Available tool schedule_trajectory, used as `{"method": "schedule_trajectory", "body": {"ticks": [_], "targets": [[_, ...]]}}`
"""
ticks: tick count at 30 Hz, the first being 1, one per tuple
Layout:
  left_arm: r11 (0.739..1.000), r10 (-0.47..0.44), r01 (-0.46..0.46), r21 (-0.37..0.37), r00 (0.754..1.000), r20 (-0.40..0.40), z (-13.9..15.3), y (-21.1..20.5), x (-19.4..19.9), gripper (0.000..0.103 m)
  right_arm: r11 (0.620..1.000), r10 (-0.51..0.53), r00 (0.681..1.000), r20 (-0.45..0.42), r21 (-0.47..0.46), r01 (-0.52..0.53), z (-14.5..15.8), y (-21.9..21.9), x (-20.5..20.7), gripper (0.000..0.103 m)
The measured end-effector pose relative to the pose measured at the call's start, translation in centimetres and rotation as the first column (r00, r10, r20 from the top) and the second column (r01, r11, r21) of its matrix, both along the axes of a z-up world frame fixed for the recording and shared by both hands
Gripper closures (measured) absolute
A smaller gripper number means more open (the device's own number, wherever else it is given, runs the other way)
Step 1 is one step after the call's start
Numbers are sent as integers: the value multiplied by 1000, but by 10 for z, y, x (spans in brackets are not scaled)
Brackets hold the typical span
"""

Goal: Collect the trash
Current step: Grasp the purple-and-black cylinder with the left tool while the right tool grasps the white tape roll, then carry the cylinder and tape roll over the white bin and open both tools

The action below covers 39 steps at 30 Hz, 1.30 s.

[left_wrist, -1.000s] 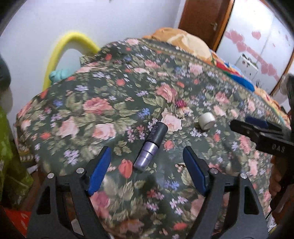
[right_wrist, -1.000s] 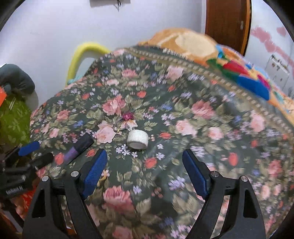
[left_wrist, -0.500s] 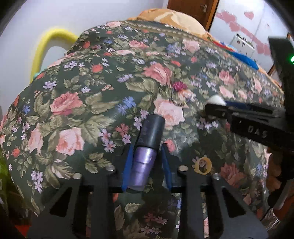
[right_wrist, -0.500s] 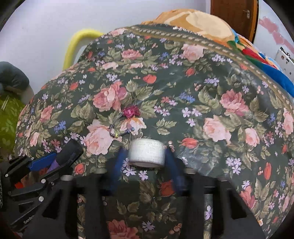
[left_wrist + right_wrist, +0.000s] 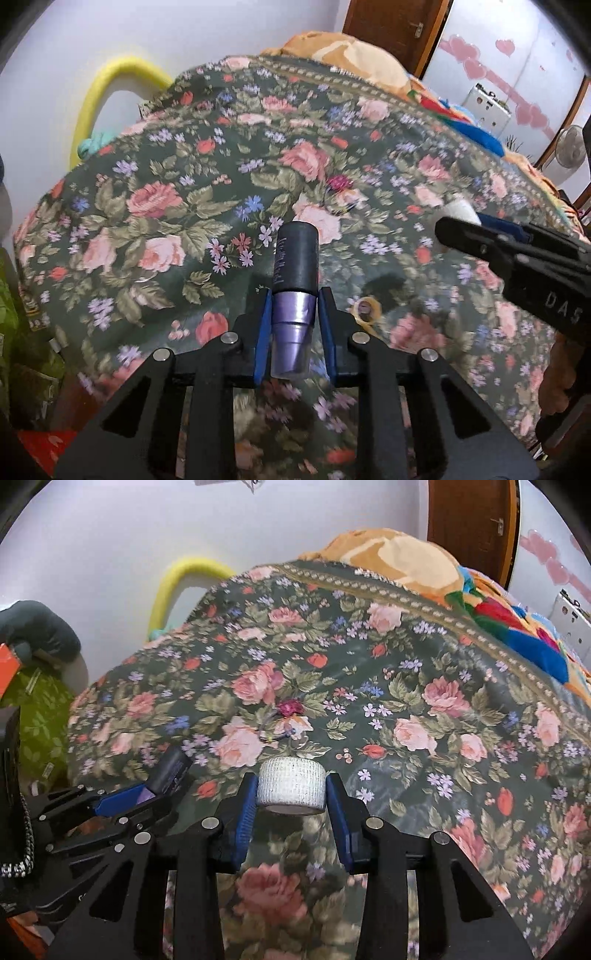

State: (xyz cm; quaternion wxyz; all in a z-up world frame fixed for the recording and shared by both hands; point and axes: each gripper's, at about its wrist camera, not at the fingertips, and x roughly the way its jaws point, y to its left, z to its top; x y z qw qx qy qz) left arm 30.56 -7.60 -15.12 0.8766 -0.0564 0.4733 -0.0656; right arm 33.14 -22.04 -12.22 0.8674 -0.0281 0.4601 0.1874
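My left gripper is shut on a purple tube with a black cap and holds it just above the floral bedspread. My right gripper is shut on a white tape roll, lifted a little off the cover. The right gripper with the white roll shows at the right of the left wrist view. The left gripper with the tube shows at the left of the right wrist view.
A small yellow ring lies on the bedspread near my left gripper. A dark pink bit with thin wires lies further up the bed. A yellow foam arc stands by the wall. Green bags sit at the left.
Both grippers closed, the left on the purple tube and the right on the white tape roll, and both items have risen slightly off the bedspread.
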Motion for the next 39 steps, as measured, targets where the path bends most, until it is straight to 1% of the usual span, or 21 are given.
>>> {"method": "schedule_trajectory", "body": {"ticks": [4, 10, 15, 22, 28, 32, 39], "targets": [[1000, 12, -11, -21, 1000, 24, 23, 2, -17, 79, 1000, 11, 1000, 25, -3, -11, 19, 3, -19, 69], [999, 33, -32, -22, 998, 61, 57, 9, -48, 79, 999, 32, 998, 50, 9, -33, 45, 10, -51, 69], [997, 71, -70, -14, 995, 72, 73, 23, -78, 79, 998, 63, 995, 80, 16, -65, 67, 24, -80, 69], [991, 133, -132, -9, 987, 92, 89, 57, -129, 79, 991, 127, 985, 120, 34, -132, 94, 53, -121, 69], [983, 184, -185, -2, 979, 91, 93, 91, -168, 79, 979, 197, 972, 128, 35, -203, 99, 88, -154, 69], [975, 221, -222, -5, 972, 83, 91, 114, -190, 79, 968, 243, 963, 114, 34, -249, 94, 115, -172, 69], [956, 293, -293, -10, 955, 52, 76, 156, -225, 79, 945, 323, 945, 61, 29, -325, 77, 159, -196, 69]]}}
